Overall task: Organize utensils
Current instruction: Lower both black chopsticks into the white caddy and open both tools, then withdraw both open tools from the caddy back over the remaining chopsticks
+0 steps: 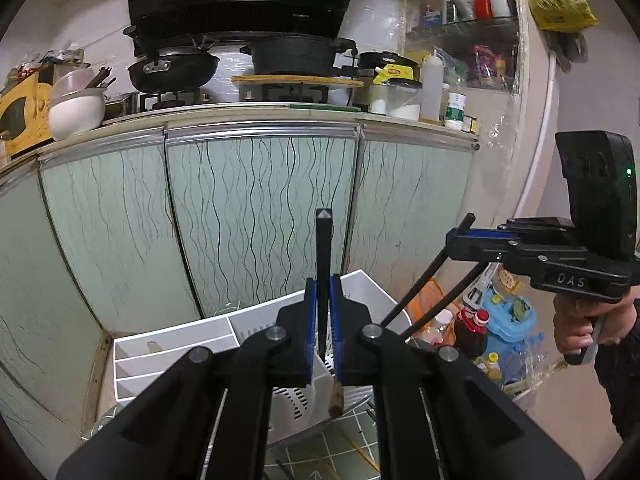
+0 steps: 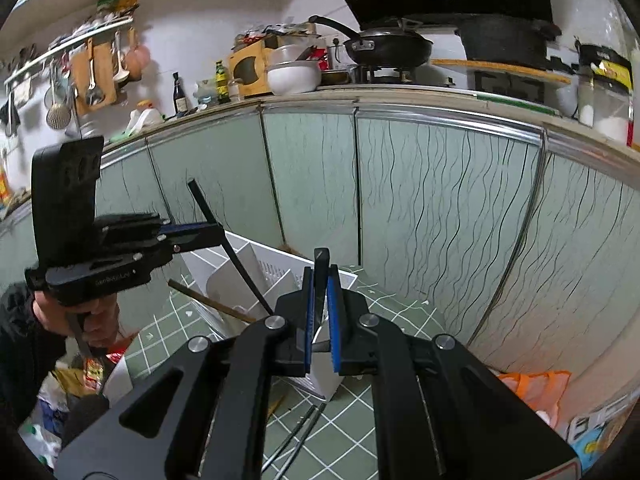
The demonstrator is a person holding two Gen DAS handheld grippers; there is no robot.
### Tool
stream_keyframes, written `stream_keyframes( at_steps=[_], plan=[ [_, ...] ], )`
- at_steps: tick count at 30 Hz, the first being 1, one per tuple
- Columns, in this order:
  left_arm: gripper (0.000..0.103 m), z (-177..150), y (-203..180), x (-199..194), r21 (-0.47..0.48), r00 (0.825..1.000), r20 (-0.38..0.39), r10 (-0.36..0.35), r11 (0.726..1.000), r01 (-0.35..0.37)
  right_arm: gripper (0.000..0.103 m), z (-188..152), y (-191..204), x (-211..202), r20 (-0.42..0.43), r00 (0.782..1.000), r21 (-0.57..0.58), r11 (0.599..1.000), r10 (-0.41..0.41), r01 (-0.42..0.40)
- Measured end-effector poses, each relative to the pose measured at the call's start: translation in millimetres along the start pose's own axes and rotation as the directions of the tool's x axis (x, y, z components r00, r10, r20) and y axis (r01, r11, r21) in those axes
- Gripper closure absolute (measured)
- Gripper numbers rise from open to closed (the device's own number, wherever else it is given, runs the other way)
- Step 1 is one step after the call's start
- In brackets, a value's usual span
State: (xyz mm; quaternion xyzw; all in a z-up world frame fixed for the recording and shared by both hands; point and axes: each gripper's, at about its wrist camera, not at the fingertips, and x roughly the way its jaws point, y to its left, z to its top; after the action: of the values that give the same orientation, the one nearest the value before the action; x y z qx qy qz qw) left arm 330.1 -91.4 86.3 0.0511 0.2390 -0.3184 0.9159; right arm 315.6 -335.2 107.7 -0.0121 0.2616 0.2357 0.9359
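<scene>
My left gripper (image 1: 323,280) is shut on a black chopstick (image 1: 322,240) that stands upright above the white utensil organizer (image 1: 176,340). It also shows in the right wrist view (image 2: 218,236), gripping its chopstick (image 2: 230,250). My right gripper (image 2: 319,276) is shut on another black chopstick (image 2: 321,268); it appears in the left wrist view (image 1: 454,240), holding that chopstick (image 1: 424,280) slanted down toward the organizer's right end. The organizer (image 2: 344,276) sits on a green tiled mat (image 2: 400,312).
Pale green cabinet doors (image 1: 256,216) stand close behind the organizer. Two more black chopsticks (image 2: 296,440) and a wooden-handled utensil (image 2: 208,300) lie on the mat. Bottles and bags (image 1: 492,328) crowd the floor to the right. Pans sit on the counter (image 1: 176,64) above.
</scene>
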Motion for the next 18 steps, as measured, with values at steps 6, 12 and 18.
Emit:
stream_keyframes(
  at_steps=[6,12,18],
  plan=[
    [0.018,3,-1,-9,0.016,0.999,0.027,0.031,0.999,-0.032,0.052,-1,-3,-5,0.003,0.999,-0.02,0.999,-0.037,0.037],
    [0.004,9,3,-28,0.046,0.994,0.07,0.085,0.995,-0.089,0.008,-3,-4,-22,0.03,0.999,-0.054,0.998,-0.036,0.038],
    [0.004,11,6,-41,0.038,0.994,0.06,0.089,0.995,-0.091,0.008,-4,-3,-31,0.019,0.999,-0.052,0.998,-0.046,0.047]
  ],
)
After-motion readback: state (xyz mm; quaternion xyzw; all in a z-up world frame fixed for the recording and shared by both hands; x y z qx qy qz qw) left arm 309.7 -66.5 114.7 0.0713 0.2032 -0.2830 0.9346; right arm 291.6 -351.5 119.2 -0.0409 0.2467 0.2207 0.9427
